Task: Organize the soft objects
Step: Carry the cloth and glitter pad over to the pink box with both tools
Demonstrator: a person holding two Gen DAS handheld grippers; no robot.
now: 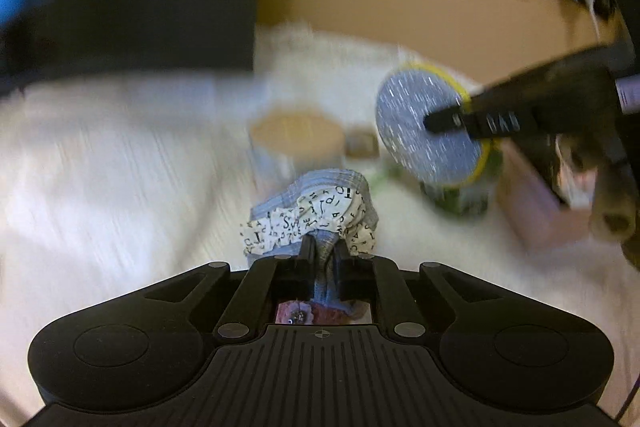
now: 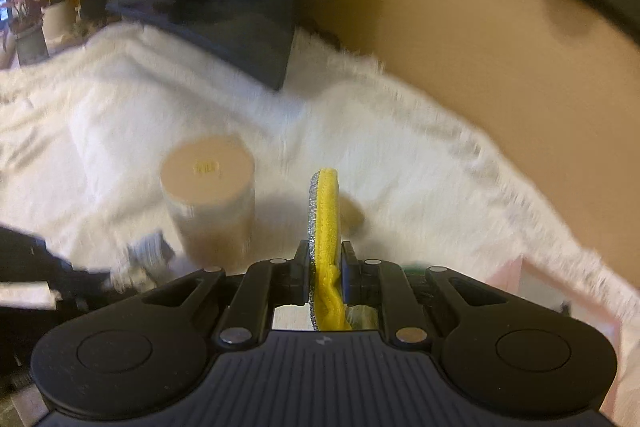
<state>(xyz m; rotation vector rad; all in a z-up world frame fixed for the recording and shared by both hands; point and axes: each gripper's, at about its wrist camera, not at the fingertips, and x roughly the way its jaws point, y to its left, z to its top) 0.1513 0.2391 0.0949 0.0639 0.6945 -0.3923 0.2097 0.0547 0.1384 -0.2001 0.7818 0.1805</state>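
My left gripper (image 1: 324, 247) is shut on a bunched soft cloth piece (image 1: 320, 211), blue-grey with a white letter-printed band, held above the white furry rug (image 1: 120, 167). To the right in the left wrist view, my right gripper (image 1: 440, 121) holds a round sponge pad (image 1: 416, 123) with a grey glittery face and a yellow rim. In the right wrist view the same sponge pad (image 2: 326, 211) stands edge-on, yellow with a glitter side, and the right gripper (image 2: 325, 255) is shut on it. The left gripper (image 2: 40, 267) shows blurred at the left edge.
A cylindrical container with a beige lid (image 2: 208, 171) stands on the rug (image 2: 400, 147), with a small brown block (image 1: 362, 145) beside it. A green-labelled can (image 1: 460, 199) and a pink box (image 1: 536, 211) sit at the right. A dark screen (image 2: 224, 7) and potted plants (image 2: 44, 7) stand behind.
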